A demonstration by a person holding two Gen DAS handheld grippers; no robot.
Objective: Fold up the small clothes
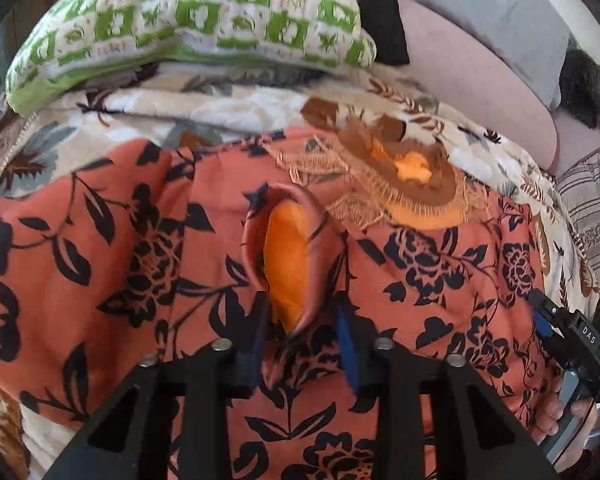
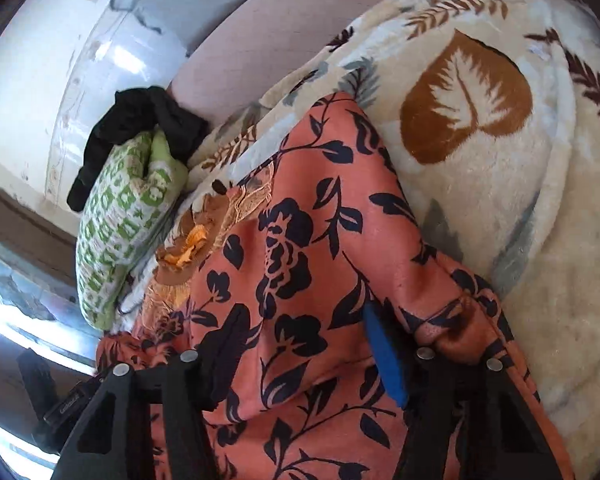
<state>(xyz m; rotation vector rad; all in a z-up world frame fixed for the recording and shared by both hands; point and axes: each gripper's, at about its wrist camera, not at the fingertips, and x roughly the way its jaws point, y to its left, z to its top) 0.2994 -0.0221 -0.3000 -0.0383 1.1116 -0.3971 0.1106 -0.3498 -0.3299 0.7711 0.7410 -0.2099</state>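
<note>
Cream fleece blanket (image 2: pixel 540 208) printed with brown leaves covers the bed, and a green-and-white patterned pillow (image 1: pixel 188 28) with a black cloth (image 2: pixel 140 128) draped on it lies toward the bed's far edge, against a pale wall. Spread over the blanket's middle is the thing to fold, a thin coral-orange garment with black flower print (image 1: pixel 440 280), its gold-embroidered neckline (image 1: pixel 400 176) turned toward the pillow.

In the left wrist view the left tool (image 1: pixel 304 332) is closed to a narrow gap on a raised fold of the garment, where the plain orange lining (image 1: pixel 288 256) shows. In the right wrist view the right tool (image 2: pixel 300 364) stands wide, its fingers pressed down on the cloth near the garment's side edge with nothing pinched between them.

I judge the fabric light, limp and rather slippery, so it should slide readily over the fleece and sag from any single pinch; taking it by a seam or hem, at two points, would hold better than mid-panel.

Only the letters "DAS" (image 1: pixel 588 334) can be read, on the right tool's body in the left wrist view.
</note>
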